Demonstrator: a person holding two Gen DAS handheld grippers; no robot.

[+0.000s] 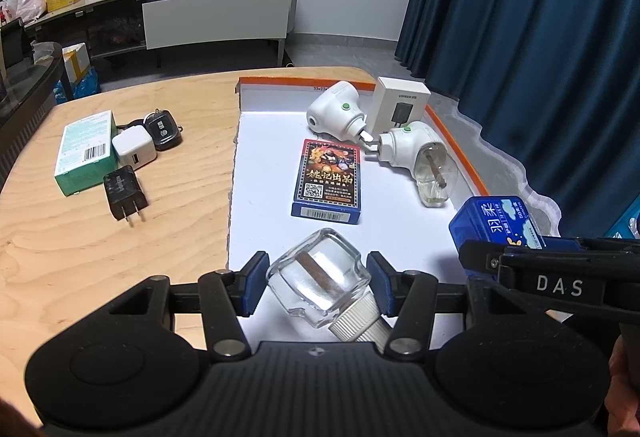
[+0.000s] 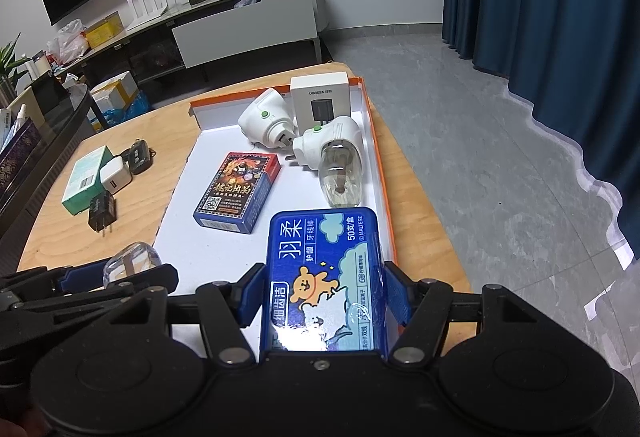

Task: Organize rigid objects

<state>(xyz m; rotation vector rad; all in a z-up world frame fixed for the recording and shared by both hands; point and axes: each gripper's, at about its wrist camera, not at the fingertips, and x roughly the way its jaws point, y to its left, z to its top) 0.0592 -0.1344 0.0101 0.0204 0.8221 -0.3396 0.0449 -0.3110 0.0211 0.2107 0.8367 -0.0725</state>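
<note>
My left gripper is shut on a clear glass bottle with a white ribbed cap, held over the near end of the white tray. My right gripper is shut on a blue floss-pick box, held over the tray's near right corner; the box also shows in the left wrist view. In the tray lie a card deck, two white plug-in vaporizers and a white charger box.
On the wooden table left of the tray lie a green box, a white USB charger, a black charger and a black key fob. Blue curtains hang at the right.
</note>
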